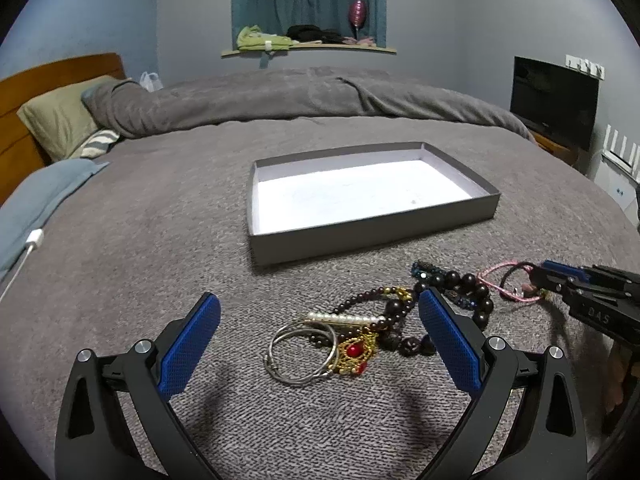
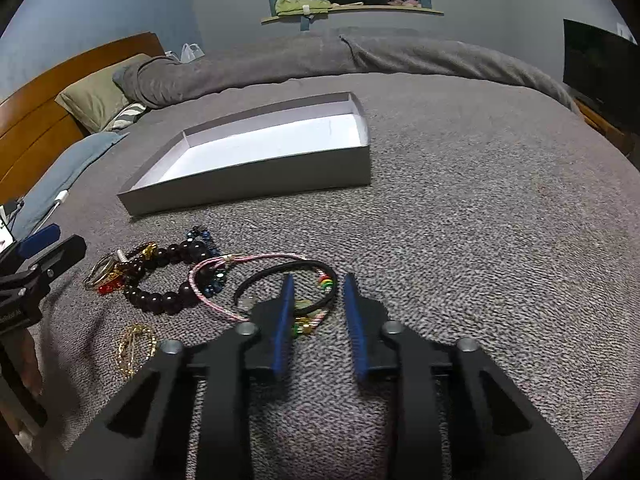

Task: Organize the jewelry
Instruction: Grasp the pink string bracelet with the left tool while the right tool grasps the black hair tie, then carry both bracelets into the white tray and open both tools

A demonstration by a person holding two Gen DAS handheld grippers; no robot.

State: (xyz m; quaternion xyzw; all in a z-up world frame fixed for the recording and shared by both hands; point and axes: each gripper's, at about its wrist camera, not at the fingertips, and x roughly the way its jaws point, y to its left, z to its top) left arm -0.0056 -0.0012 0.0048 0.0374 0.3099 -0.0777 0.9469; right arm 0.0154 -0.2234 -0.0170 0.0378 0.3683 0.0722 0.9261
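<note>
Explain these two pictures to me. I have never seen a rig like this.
No robot: a person holds a two-finger clamp in each hand, each with a camera looking along its fingers. One picture is from the left gripper, wide open; the other from the right gripper. On the grey blanket lie an empty grey box, a dark bead bracelet, silver rings and a pink cord bracelet. The right jaws stand narrow around a black cord bracelet; whether they pinch it is unclear.

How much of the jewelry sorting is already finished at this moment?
Nothing looks done: the box holds nothing. In hand: the right gripper has its jaws around the black bracelet, not visibly pinching it. Left: all the jewelry on the bed must go in.
</note>
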